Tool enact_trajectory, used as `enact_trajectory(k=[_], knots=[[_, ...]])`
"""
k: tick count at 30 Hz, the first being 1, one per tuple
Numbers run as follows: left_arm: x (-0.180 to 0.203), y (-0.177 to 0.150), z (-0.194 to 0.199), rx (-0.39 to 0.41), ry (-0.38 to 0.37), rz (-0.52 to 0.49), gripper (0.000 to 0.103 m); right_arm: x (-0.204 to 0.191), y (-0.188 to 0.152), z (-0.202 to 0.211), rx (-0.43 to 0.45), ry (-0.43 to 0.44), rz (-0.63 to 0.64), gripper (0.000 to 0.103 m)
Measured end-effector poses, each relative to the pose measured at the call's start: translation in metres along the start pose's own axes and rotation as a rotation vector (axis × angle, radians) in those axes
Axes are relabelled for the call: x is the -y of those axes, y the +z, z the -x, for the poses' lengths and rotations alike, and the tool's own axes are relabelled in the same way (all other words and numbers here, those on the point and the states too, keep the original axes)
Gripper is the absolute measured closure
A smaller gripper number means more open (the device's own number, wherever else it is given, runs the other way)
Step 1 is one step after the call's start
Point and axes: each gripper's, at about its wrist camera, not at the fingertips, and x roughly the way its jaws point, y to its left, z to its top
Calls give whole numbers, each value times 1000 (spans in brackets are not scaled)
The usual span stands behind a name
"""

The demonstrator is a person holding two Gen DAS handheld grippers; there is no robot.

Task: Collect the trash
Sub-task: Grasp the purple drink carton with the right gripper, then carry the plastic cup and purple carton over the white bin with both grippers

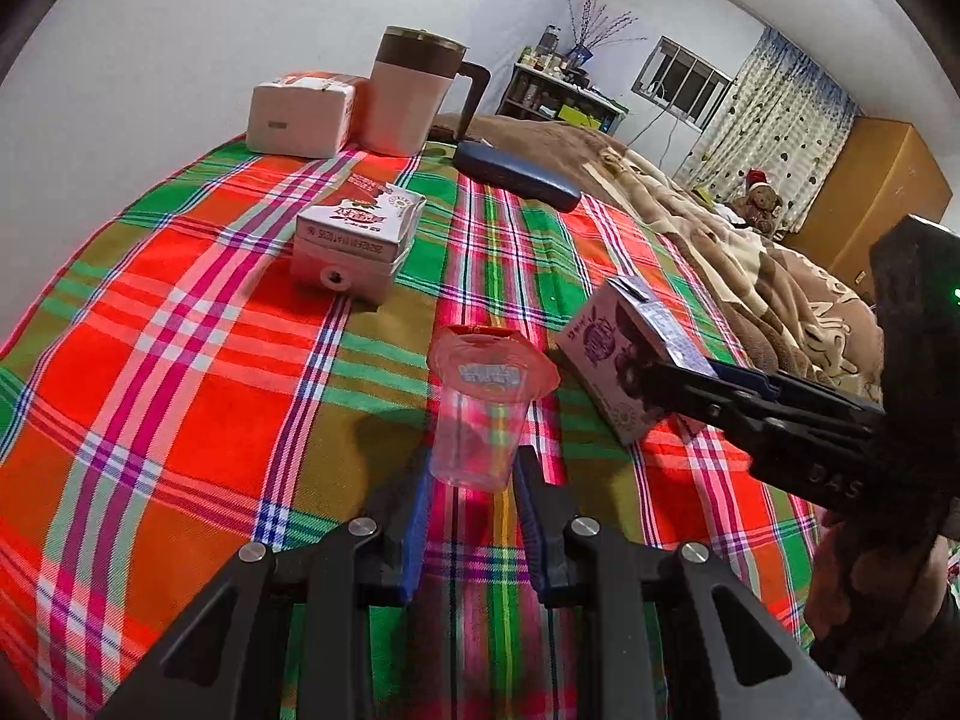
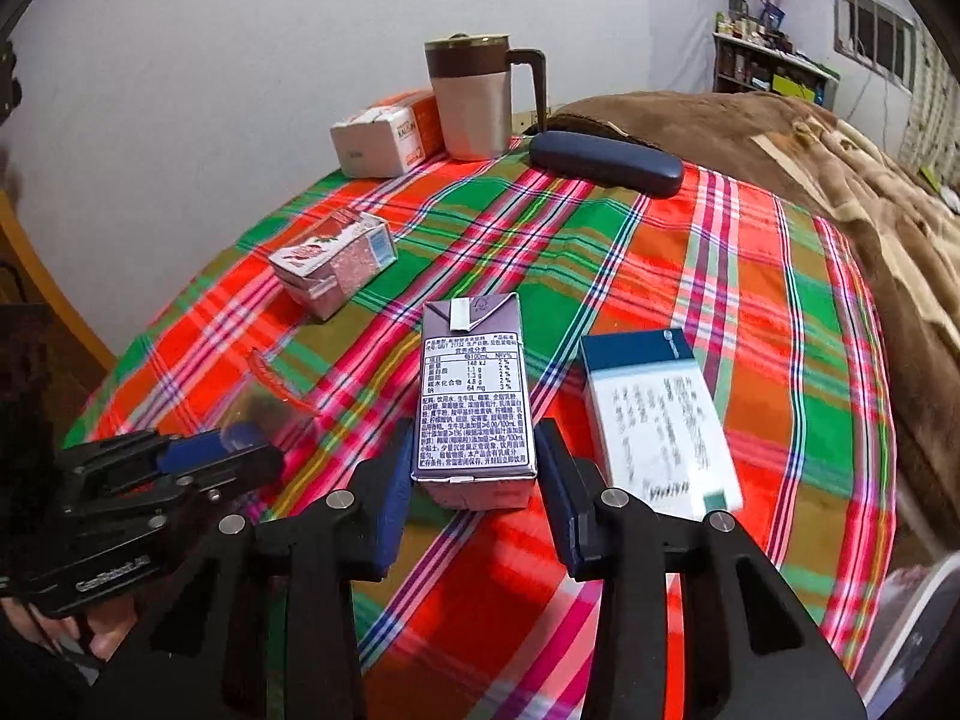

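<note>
A clear plastic cup (image 1: 477, 414) with a red rim lies on the plaid cloth, its base between the fingers of my left gripper (image 1: 471, 480), which is shut on it. In the right wrist view the cup (image 2: 264, 384) is faint, in front of the left gripper (image 2: 240, 450). A purple drink carton (image 2: 474, 408) stands between the fingers of my right gripper (image 2: 474, 468), which is shut on it; it also shows in the left wrist view (image 1: 630, 354) with the right gripper (image 1: 678, 378). A red-and-white drink carton (image 1: 360, 240) (image 2: 333, 261) lies further back.
A white-and-blue box (image 2: 654, 414) lies right of the purple carton. At the back stand a beige mug with a brown lid (image 1: 414, 96) (image 2: 474, 96), a white tissue pack (image 1: 303, 114) (image 2: 384, 138) and a dark glasses case (image 1: 516, 177) (image 2: 606, 162). A brown blanket (image 1: 750, 252) lies to the right.
</note>
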Motion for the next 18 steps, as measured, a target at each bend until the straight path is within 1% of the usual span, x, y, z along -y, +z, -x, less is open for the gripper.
enact_trajectory(k=[8,18], knots=[[16,-12,20,9,25,-40,76,0,-31,43,51,16,-69,62],[51,-28,49,31,16,-98,76,21,-62,90,121,3,-165,62]])
